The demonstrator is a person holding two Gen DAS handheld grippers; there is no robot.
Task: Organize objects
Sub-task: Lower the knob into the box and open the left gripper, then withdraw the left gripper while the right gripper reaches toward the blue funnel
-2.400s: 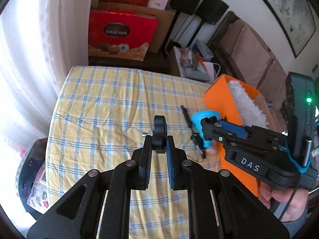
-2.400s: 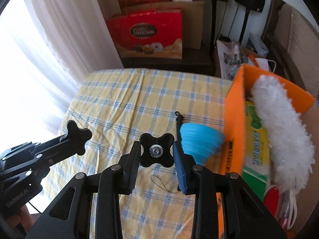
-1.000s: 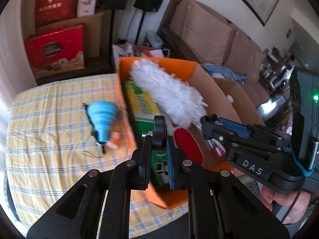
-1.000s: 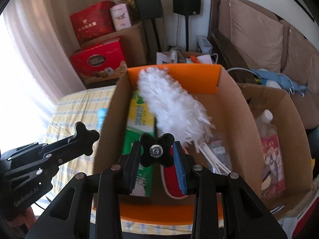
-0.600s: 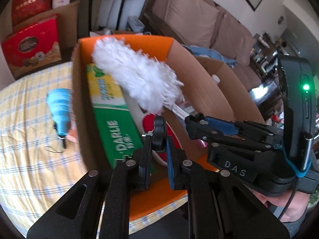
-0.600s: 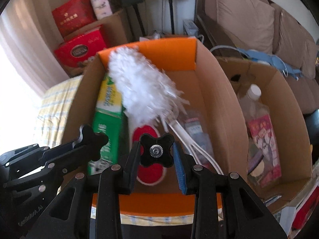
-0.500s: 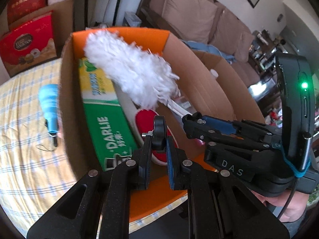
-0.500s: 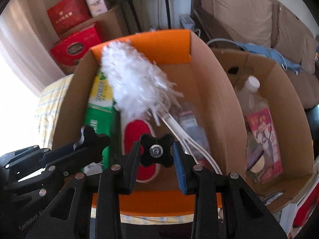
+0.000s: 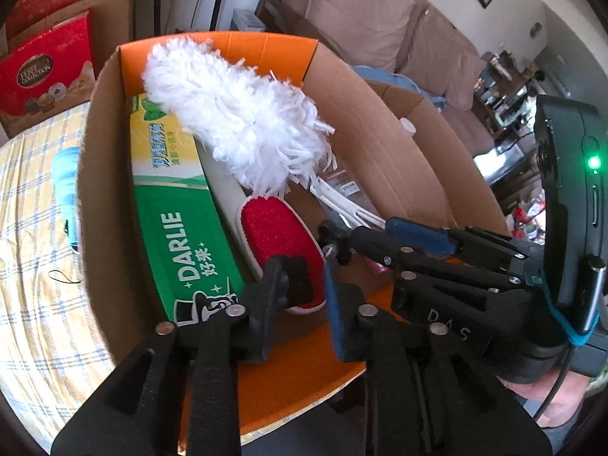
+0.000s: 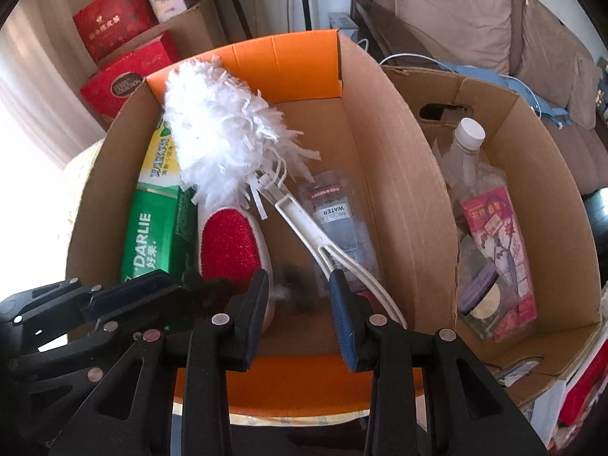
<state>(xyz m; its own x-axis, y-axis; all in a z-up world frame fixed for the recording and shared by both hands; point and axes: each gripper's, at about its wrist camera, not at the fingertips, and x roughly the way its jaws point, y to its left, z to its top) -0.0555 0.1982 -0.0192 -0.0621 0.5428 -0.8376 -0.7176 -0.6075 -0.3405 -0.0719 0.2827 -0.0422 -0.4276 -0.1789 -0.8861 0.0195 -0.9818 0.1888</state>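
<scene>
**A:** Where do the grippers stand?

**B:** Both over the orange-lined cardboard box (image 10: 399, 152). The left hand-held gripper (image 9: 303, 271) is spread wide and grasps nothing; so is the right hand-held gripper (image 10: 299, 279). A dark blur sits in each gap. I take them for the two black screw knobs, one (image 9: 300, 285) by the left and one (image 10: 298, 294) by the right, loose and low over the box floor, though the smear is too soft to be sure.

**A:** What could go wrong?

**B:** The landing, mostly. The left one is right above the red lint brush (image 9: 277, 231), so it could bounce off that domed pad and roll under the white duster (image 10: 220, 136) or wedge beside the Darlie toothpaste carton (image 9: 178, 228). The right one is close to the duster's handle and the micellar water pouch (image 10: 338, 224) — a threaded stud could snag the fringe.

**A:** Anything else?

**B:** The blue funnel (image 9: 66, 186) lies outside on the checked table (image 9: 34, 266), just beside the box wall. Swinging a gripper over carelessly could catch the rim and shove the box into it.
</scene>
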